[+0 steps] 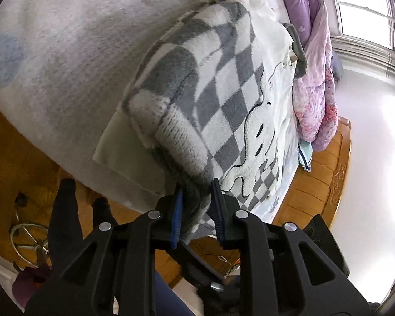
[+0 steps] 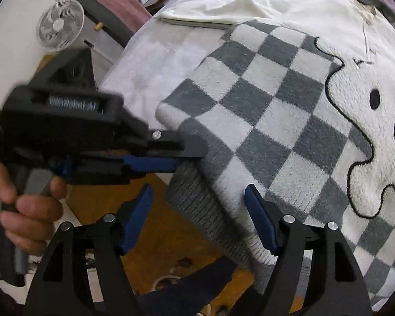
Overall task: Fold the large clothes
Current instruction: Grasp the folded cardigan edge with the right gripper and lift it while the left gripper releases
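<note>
Two grippers: left gripper fingers clamp checkered sweater hem; right gripper fingers spread, hem between.

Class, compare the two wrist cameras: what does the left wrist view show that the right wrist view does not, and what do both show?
Only the left wrist view: a bright window, a carved wooden bed frame, a pink-purple floral quilt.
Only the right wrist view: a white round fan, a person's hand holding the left gripper, and the open right gripper.
Both: the grey-and-white checkered fleece garment on the bed, pinched by the left gripper.
</note>
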A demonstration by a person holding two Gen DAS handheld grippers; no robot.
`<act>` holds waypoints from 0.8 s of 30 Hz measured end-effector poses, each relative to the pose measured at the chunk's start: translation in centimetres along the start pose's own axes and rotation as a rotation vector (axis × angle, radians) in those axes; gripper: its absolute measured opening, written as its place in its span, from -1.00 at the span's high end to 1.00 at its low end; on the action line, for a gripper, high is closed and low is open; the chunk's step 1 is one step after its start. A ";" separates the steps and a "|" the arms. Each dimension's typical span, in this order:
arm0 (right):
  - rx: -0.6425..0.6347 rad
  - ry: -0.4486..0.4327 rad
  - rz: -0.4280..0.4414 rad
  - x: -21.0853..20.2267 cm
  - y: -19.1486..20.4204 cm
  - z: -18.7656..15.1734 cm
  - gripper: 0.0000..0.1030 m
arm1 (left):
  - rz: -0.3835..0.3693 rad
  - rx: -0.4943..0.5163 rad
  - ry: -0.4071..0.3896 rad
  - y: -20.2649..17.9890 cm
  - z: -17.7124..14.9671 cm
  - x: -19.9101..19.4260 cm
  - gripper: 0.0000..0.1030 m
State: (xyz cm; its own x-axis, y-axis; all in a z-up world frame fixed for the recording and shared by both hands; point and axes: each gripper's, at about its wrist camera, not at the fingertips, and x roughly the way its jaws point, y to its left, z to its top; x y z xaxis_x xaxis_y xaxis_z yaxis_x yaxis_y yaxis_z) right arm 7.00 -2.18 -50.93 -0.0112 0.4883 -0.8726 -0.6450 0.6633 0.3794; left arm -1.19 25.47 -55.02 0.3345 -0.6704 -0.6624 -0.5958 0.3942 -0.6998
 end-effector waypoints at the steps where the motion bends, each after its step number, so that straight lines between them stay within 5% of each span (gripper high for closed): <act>1: -0.010 -0.002 -0.037 0.9 0.0 0.1 -0.34 | 0.004 0.005 0.006 -0.2 0.1 0.2 0.62; 4: -0.034 -0.018 -0.084 3.2 0.2 0.7 -0.24 | 0.011 0.032 0.015 -0.4 0.1 0.0 0.61; 7: -0.016 -0.005 -0.123 4.7 -0.2 1.5 0.44 | -0.010 0.055 0.021 -0.3 0.3 -0.6 0.62; 12: 0.261 -0.035 0.032 3.6 -4.0 2.1 0.55 | -0.121 0.178 -0.021 -2.2 1.0 -4.0 0.48; 15: 0.436 -0.102 0.165 1.0 -6.5 1.4 0.56 | -0.074 0.188 -0.162 -2.4 2.4 -7.2 0.24; 18: 0.597 -0.171 0.295 -1.8 -9.1 0.0 0.56 | 0.129 0.123 -0.278 -1.4 4.5 -8.2 0.24; 20: 0.649 -0.213 0.348 -3.7 -10.5 -0.8 0.56 | 0.242 0.126 -0.275 -1.5 5.5 -6.5 0.24; 24: 0.741 -0.331 0.421 -8.6 -13.9 -3.9 0.57 | 0.286 0.195 -0.205 -4.4 5.8 0.1 0.24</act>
State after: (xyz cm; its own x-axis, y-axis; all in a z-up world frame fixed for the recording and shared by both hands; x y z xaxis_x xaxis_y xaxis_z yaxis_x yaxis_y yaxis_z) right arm 13.09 -17.75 -49.86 0.1591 0.8341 -0.5281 0.0199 0.5321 0.8464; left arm 5.67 27.34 -53.59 0.3259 -0.3850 -0.8635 -0.5429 0.6715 -0.5043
